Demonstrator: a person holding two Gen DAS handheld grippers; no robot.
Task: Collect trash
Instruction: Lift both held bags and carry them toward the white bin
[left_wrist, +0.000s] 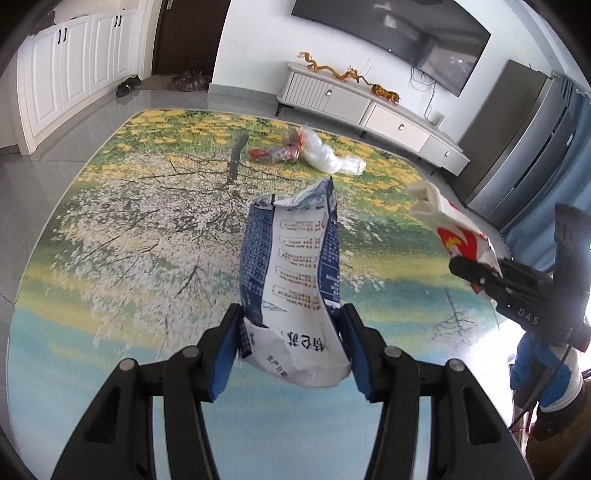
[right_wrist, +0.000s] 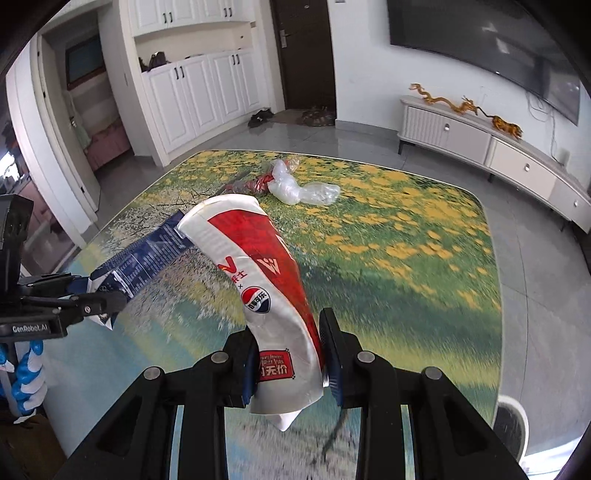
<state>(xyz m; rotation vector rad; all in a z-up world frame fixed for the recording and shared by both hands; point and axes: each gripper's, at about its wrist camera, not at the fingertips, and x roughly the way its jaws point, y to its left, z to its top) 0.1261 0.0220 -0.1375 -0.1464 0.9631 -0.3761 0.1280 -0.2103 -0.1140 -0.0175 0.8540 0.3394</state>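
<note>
My left gripper (left_wrist: 291, 325) is shut on a crushed blue and white carton (left_wrist: 291, 258), held above the rug; it also shows in the right wrist view (right_wrist: 142, 264). My right gripper (right_wrist: 290, 350) is shut on a flattened red and white paper cup (right_wrist: 266, 273), seen at the right in the left wrist view (left_wrist: 450, 225). More trash lies on the rug's far side: a crumpled clear plastic bag (left_wrist: 332, 157) (right_wrist: 303, 190) and a red wrapper (left_wrist: 273, 152) (right_wrist: 258, 182) beside it.
A flower-patterned rug (left_wrist: 147, 221) covers the grey tile floor. A white TV cabinet (left_wrist: 369, 107) stands along the far wall under a television. White cupboards (right_wrist: 199, 92), a dark door and shoes lie beyond the rug. A round white bin rim (right_wrist: 511, 428) shows low right.
</note>
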